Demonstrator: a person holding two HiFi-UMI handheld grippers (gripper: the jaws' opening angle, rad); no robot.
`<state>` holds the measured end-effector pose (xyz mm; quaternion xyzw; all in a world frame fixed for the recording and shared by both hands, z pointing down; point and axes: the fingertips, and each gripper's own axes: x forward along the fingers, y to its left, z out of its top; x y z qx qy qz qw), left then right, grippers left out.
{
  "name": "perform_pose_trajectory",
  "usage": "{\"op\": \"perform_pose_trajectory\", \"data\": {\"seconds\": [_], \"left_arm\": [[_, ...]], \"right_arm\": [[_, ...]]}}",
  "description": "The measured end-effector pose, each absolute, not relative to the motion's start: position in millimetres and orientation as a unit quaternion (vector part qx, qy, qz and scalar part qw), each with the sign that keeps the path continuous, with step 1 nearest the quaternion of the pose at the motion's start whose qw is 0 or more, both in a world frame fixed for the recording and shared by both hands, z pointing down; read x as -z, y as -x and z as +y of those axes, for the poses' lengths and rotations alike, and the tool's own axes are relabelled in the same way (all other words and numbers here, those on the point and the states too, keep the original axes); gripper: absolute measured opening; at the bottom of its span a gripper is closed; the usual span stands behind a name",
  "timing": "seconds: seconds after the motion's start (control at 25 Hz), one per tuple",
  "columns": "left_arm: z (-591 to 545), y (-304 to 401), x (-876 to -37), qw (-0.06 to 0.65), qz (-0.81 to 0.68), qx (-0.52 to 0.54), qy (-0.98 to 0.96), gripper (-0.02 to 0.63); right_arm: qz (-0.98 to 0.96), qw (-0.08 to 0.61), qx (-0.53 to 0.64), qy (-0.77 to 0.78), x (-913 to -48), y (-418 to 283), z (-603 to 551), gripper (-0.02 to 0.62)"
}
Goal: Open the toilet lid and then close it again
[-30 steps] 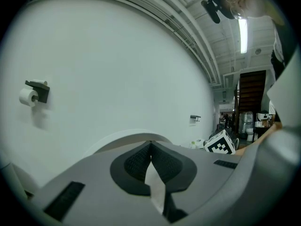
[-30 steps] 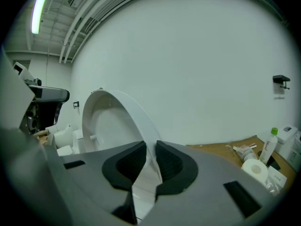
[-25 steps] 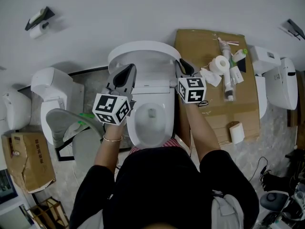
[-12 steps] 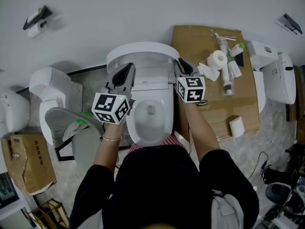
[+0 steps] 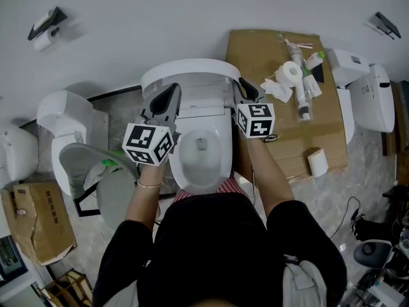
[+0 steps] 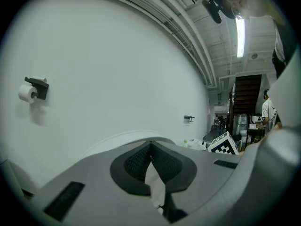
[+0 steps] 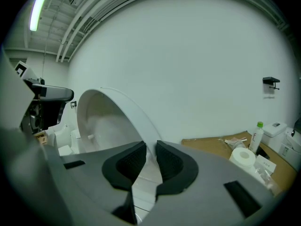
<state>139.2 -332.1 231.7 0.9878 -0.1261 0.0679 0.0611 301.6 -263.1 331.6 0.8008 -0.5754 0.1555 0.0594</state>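
Head view is showing the white wall (image 5: 192, 11) filling the top, and the toilet (image 5: 203, 171) sitting dead centre below the person. The lid (image 5: 185, 72) is standing raised, leaning back towards that wall, so the opening half is looking done and the closing is looking like what's coming. Cardboard (image 5: 255, 62) is lying flat just right of the toilet, carrying a paper roll (image 5: 293, 71) and some small bottles.

Right tongs (image 5: 246, 89) are sitting at the lid's right edge. In the right gripper view the curved rim of the lid (image 7: 117, 112) is running down between the pads, which are pinching it. Left tongs (image 5: 169, 94) are hovering by the lid's left side. In the left gripper view they (image 6: 150, 145) are showing pad tips meeting with nothing between them, closed and empty.

Here's the worry: that's a thin, smooth rim held from one side only. If the pinch is slipping as the lid is tipping forward, it's dropping and slamming onto the seat. Pulling from one edge is also risking a twist at the hinge.
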Motion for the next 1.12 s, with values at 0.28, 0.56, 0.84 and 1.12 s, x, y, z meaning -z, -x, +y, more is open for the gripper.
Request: {"op": "perform_pose_trajectory", "data": {"seconds": [0.28,0.56,0.84,1.12], "left_arm": [[-326.4,-134.4,-233.5,0.064,-0.119,-0.069,-0.988,0.005],[-321.7,-130.3,-236.2,0.069,-0.113,-0.068,-0.989,0.005],[-321.8,-124.5,-240.8,0.076,-0.111,-0.069,-0.989,0.005],[-320.2,-120.5,-243.0,0.082,-0.11,-0.066,-0.988,0.005]], "right_arm": [[-0.568,0.06,-0.159,-0.805,-332.4,-295.1,-253.8,0.077],[-0.559,0.06,-0.16,-0.811,-335.2,-289.3,-244.3,0.077],[-0.552,0.058,-0.162,-0.816,-337.5,-285.2,-239.6,0.077],[-0.547,0.058,-0.163,-0.819,-338.8,-281.5,-233.7,0.077]]}}
